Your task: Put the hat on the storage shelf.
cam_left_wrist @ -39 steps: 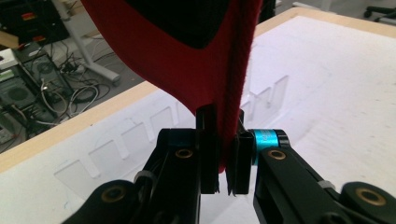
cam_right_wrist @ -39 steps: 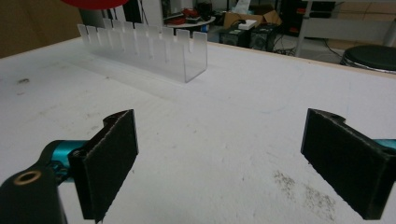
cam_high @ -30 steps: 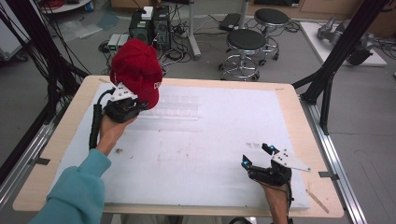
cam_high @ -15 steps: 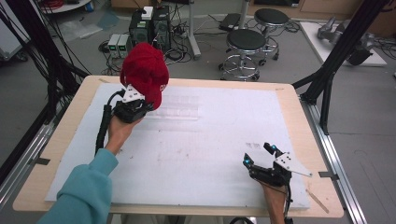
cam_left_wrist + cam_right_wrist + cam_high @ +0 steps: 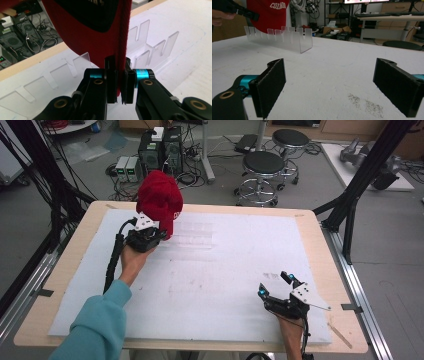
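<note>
The left gripper (image 5: 119, 80) pinches the edge of a red cap (image 5: 100, 32) between its closed jaws, just above a clear slotted rack (image 5: 150, 50) on the white table (image 5: 190, 57).

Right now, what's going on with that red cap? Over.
Left tool clamped on red cap, above clear slotted rack. Right tool open, idle. Nothing blocking.
</note>
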The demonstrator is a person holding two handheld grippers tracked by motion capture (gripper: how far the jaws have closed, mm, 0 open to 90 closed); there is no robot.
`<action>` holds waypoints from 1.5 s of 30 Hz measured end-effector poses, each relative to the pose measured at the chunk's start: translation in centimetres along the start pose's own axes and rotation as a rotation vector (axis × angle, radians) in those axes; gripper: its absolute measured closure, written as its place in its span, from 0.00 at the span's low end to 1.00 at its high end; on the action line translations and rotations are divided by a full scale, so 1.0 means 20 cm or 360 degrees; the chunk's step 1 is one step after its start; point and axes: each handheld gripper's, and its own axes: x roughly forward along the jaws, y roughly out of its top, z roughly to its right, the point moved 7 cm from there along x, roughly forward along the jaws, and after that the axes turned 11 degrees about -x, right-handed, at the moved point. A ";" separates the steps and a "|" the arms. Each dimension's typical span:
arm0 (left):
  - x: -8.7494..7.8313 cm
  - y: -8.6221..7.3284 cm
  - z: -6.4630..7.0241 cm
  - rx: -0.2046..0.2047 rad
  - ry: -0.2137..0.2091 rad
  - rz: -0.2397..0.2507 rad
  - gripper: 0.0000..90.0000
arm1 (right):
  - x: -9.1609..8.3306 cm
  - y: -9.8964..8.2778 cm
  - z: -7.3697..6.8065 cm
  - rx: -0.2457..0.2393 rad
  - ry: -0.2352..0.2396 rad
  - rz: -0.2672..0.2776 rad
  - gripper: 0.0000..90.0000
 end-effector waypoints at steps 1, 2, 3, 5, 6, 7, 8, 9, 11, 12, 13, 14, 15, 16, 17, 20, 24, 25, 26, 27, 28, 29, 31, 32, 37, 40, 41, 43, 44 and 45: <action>0.01 -0.01 0.00 -0.0003 0.0001 -0.0007 0.95 | 0.00 0.00 0.00 -0.0012 0.0002 0.0002 0.11; 0.01 -0.02 0.00 -0.0011 0.0002 -0.0012 0.95 | 0.00 0.00 0.00 -0.0017 0.0000 0.0005 0.11; 0.02 -0.03 0.00 -0.0018 -0.0005 -0.0009 0.95 | 0.00 0.00 0.00 -0.0021 -0.0002 0.0004 0.11; 0.01 -0.03 0.00 -0.0007 0.0000 -0.0006 0.95 | 0.00 0.00 0.00 -0.0031 -0.0003 0.0013 0.11; 0.02 -0.03 0.00 -0.0003 0.0001 -0.0003 0.95 | 0.00 0.00 -0.01 -0.0033 -0.0002 0.0020 0.11; 0.01 -0.03 0.00 0.0000 -0.0001 -0.0009 0.95 | -0.01 0.00 -0.01 -0.0038 -0.0004 0.0027 0.11; 0.01 -0.04 0.00 -0.0008 -0.0002 -0.0009 0.95 | -0.01 0.00 -0.01 -0.0043 -0.0009 0.0036 0.11; 0.01 -0.04 0.00 -0.0019 -0.0006 -0.0013 0.95 | -0.01 0.00 -0.01 -0.0040 -0.0010 0.0038 0.11; 0.01 -0.06 0.00 -0.0027 -0.0004 -0.0024 0.94 | -0.02 0.00 -0.01 -0.0029 -0.0020 0.0053 0.11; 0.01 -0.06 0.00 -0.0040 -0.0009 -0.0028 0.94 | -0.02 0.00 -0.01 -0.0034 -0.0021 0.0059 0.11; 0.01 -0.07 0.00 -0.0049 -0.0007 -0.0031 0.94 | -0.02 0.00 -0.01 -0.0040 -0.0024 0.0067 0.11; 0.01 -0.08 0.00 -0.0046 -0.0007 -0.0038 0.94 | -0.02 0.00 -0.01 -0.0036 -0.0025 0.0063 0.11; 0.01 -0.09 0.01 -0.0060 -0.0009 -0.0037 0.94 | -0.02 0.01 -0.01 -0.0051 -0.0026 0.0069 0.11; 0.00 -0.10 0.01 -0.0071 -0.0012 -0.0039 0.94 | -0.02 0.01 -0.01 -0.0061 -0.0029 0.0072 0.11; 0.00 -0.11 0.01 -0.0084 -0.0012 -0.0037 0.94 | -0.02 0.00 -0.01 -0.0054 -0.0031 0.0068 0.11; 0.00 -0.11 0.01 -0.0093 -0.0006 -0.0060 0.93 | -0.03 0.01 -0.01 -0.0052 -0.0035 0.0085 0.11; 0.00 -0.11 0.00 -0.0119 -0.0023 -0.0056 0.93 | -0.03 0.01 0.00 -0.0020 -0.0036 0.0106 0.11; 0.00 -0.11 0.00 -0.0119 -0.0025 -0.0060 0.93 | -0.03 0.01 0.00 -0.0026 -0.0034 0.0115 0.11; 0.00 -0.11 0.00 -0.0126 -0.0022 -0.0062 0.90 | -0.03 0.01 0.00 -0.0019 -0.0035 0.0112 0.11; -0.01 -0.12 0.00 -0.0128 -0.0028 -0.0075 0.79 | -0.03 0.01 0.00 -0.0016 -0.0034 0.0112 0.11; -0.01 -0.12 0.01 -0.0132 -0.0032 -0.0075 0.71 | -0.03 0.01 0.00 -0.0011 -0.0032 0.0114 0.11; -0.01 -0.12 0.01 -0.0096 -0.0009 -0.0082 0.68 | -0.04 0.01 0.00 -0.0012 -0.0034 0.0114 0.11; -0.03 -0.11 0.00 -0.0071 0.0004 -0.0067 0.58 | -0.04 0.01 0.00 -0.0011 -0.0032 0.0114 0.11; -0.04 -0.10 0.00 -0.0086 -0.0007 -0.0067 0.52 | -0.04 0.01 0.00 -0.0011 -0.0032 0.0115 0.11; -0.12 -0.12 0.01 -0.0127 -0.0113 -0.0077 0.25 | -0.04 0.01 0.00 -0.0013 -0.0029 0.0121 0.11; -0.20 -0.17 -0.01 -0.0110 -0.0121 -0.0038 0.21 | -0.03 0.01 0.00 -0.0014 -0.0028 0.0121 0.11; -0.23 -0.20 -0.02 -0.0121 -0.0127 -0.0033 0.20 | -0.03 0.01 0.00 -0.0007 -0.0025 0.0115 0.11; -0.29 -0.23 -0.04 -0.0122 -0.0128 0.0006 0.20 | -0.03 0.01 0.00 -0.0025 -0.0027 0.0117 0.11; -0.33 -0.25 -0.05 -0.0120 -0.0137 0.0039 0.20 | -0.03 0.01 0.00 -0.0028 -0.0029 0.0119 0.11; -0.37 -0.28 -0.06 -0.0115 -0.0136 0.0052 0.20 | -0.03 0.01 0.00 -0.0031 -0.0031 0.0119 0.11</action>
